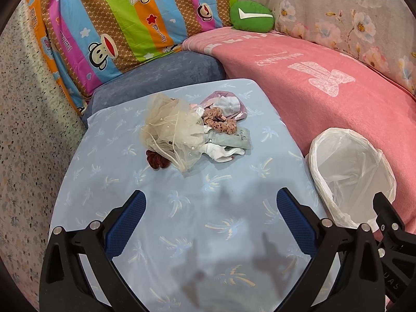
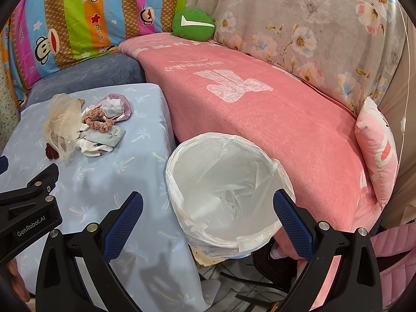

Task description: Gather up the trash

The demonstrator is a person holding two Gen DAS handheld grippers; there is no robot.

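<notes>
Both grippers' jaws gape, empty. We should send the left gripper (image 1: 210,208) onto the tulle bundle (image 1: 173,130) mid-table, pinching low; lined bin (image 2: 223,192) waits off the right edge.

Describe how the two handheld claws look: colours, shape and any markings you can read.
Both the left claw and the right claw have black angular frames with silver rivets and blue mesh-textured fingers. The left claw's body reads "GenRobot.AI" in the right wrist view.
</notes>
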